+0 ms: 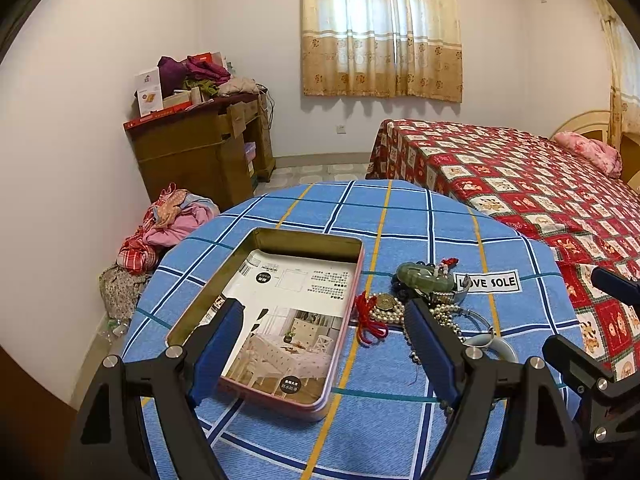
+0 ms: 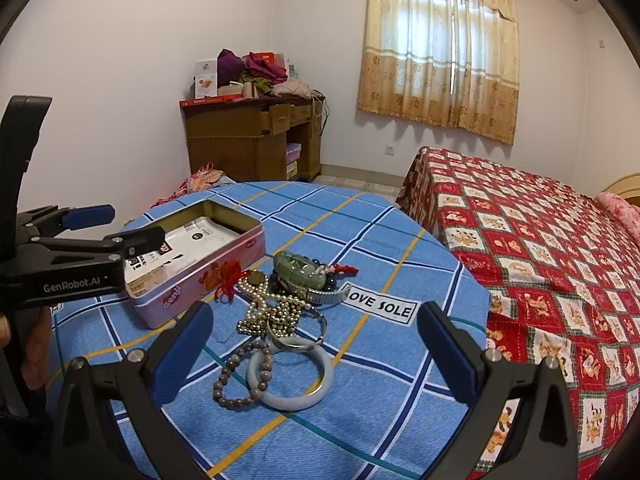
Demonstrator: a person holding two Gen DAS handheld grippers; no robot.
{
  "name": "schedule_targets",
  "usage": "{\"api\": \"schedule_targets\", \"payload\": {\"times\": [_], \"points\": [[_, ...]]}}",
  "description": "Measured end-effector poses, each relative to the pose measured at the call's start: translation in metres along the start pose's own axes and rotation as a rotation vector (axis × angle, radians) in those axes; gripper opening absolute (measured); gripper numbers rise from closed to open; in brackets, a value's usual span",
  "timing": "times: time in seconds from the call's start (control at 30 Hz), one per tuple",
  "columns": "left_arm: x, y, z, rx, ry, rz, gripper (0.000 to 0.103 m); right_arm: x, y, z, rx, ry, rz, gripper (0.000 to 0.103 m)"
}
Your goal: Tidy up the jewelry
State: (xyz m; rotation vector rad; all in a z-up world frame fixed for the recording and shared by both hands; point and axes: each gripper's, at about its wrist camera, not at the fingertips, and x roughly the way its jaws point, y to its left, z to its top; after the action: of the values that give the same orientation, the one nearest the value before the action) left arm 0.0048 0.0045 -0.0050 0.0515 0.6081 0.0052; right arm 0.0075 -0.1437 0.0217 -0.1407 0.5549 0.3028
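Pale and glossy, a jade bangle [image 2: 290, 384] lies flat just ahead of the right gripper [image 2: 316, 344], whose blue-padded fingers stand wide apart and hold nothing. A brown bead bracelet [image 2: 236, 376] overlaps its left edge, and a thin silver bangle [image 2: 298, 334] rests against its far rim. Beyond these sit a tangle of pearl strands [image 2: 268, 308], a red knotted cord [image 2: 228, 282], a green jade carving [image 2: 298, 268] and a metal watch band [image 2: 330, 296] (all heaped together on the blue checked cloth [image 2: 360, 420]). Left of the heap stands an open pink tin [image 2: 192, 276], lined with a printed leaflet; its long axis runs away from the grippers. The left gripper [image 1: 324, 340] hovers over the tin's near end, fingers wide apart and empty, the heap just to its right.
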Motion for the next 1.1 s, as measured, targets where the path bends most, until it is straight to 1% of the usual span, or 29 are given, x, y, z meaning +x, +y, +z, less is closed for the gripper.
{"api": "schedule_targets", "payload": {"times": [1.1], "points": [[0.0043,0.0029,-0.0055,-0.002,0.010,-0.001,0.083,0.0044,0.0080,-0.0021,-0.003,0.012,0.004,0.103]]}}
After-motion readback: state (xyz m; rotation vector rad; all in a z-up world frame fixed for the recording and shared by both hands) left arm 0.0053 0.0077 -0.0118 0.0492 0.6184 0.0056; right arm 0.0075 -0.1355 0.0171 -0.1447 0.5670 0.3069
